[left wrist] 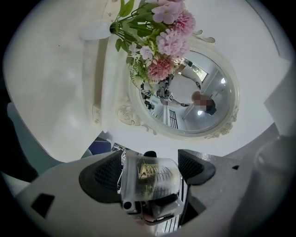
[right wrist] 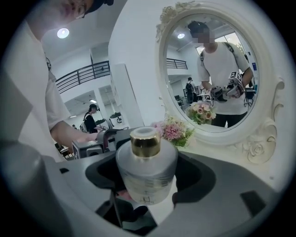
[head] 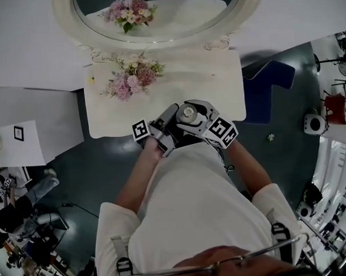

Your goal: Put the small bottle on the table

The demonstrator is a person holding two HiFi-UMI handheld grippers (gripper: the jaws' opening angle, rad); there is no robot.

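Note:
The small bottle [head: 187, 112] is frosted glass with a gold cap and gold print. It is held in the air over the front edge of the white dressing table [head: 222, 81]. My left gripper [head: 171, 122] comes in from the left and my right gripper [head: 202, 117] from the right, both closed around it. In the left gripper view the bottle [left wrist: 150, 178] fills the gap between the pads of the left gripper [left wrist: 149, 169]. The right gripper view shows the bottle [right wrist: 145, 171] upright, cap up, between the right gripper's [right wrist: 148, 175] pads.
A bunch of pink flowers [head: 133, 78] lies on the table's left half, below a white-framed oval mirror [head: 157, 32]. A dark blue seat [head: 268, 90] stands to the table's right. A white board [head: 30, 141] leans at the left, over dark floor [head: 105, 166].

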